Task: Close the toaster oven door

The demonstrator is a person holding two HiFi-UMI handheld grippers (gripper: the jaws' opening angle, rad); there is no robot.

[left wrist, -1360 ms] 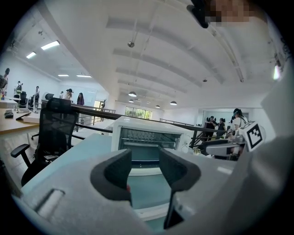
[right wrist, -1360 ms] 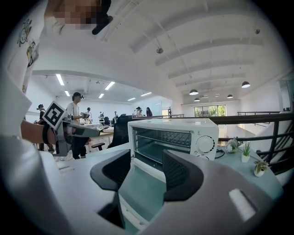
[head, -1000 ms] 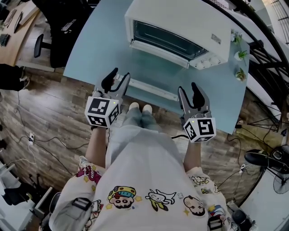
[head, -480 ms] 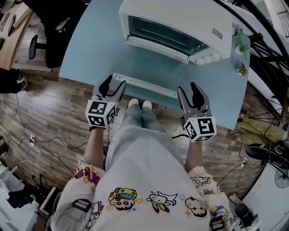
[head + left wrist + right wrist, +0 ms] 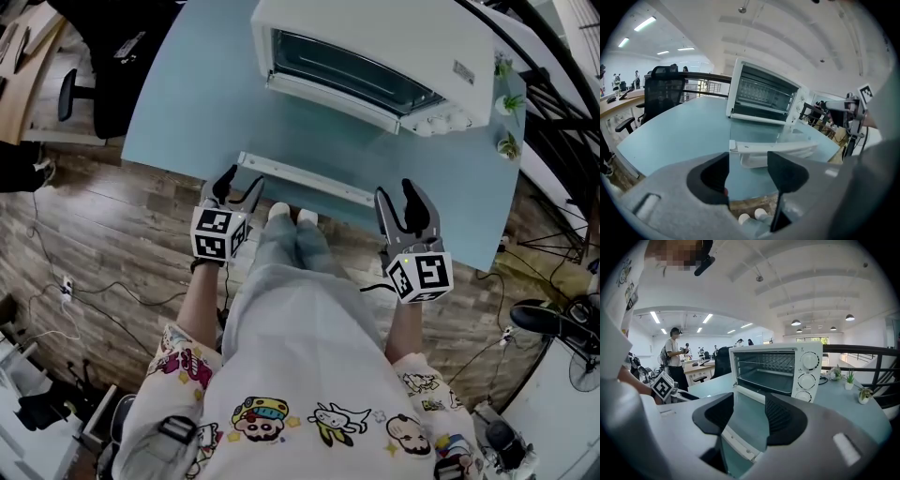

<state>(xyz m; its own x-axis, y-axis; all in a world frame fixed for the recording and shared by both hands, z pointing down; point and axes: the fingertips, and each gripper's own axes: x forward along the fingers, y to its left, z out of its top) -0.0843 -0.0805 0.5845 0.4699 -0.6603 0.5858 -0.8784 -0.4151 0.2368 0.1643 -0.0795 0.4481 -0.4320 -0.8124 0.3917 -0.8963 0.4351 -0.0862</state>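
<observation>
The toaster oven [image 5: 375,56] sits toward the far right of the pale blue table [image 5: 187,112], white, cavity facing us. Its door [image 5: 314,150] is down: swung fully open and lying about level over the tabletop, the glass so clear that the blue shows through. The door's white handle [image 5: 305,179] runs as a long bar along the edge nearest us, close to the table's near edge. Three knobs [image 5: 808,378] stand in a column on the oven's right-hand panel.

Left gripper [image 5: 241,183]: at the handle's left end, tips just beside the bar. Its jaws have just been opening and stand spread wide. In the left gripper view the table edge and the handle's end show through the gap, beyond the tips, and no pad presses on anything.

Right gripper [image 5: 394,192]: near the handle's right end, jaws likewise apart, nothing pinched. The right gripper view looks through the gap onto the glass pane and the door's edge below. Whether either gripper's tips touch the bar we cannot tell.

Outward — small potted plants [image 5: 509,98] stand at the table's right rim beside the oven, and a black office chair [image 5: 112,56] is off the far left corner. A wood-plank floor [image 5: 112,244] lies under us, with cables [image 5: 66,286] trailing across it.
</observation>
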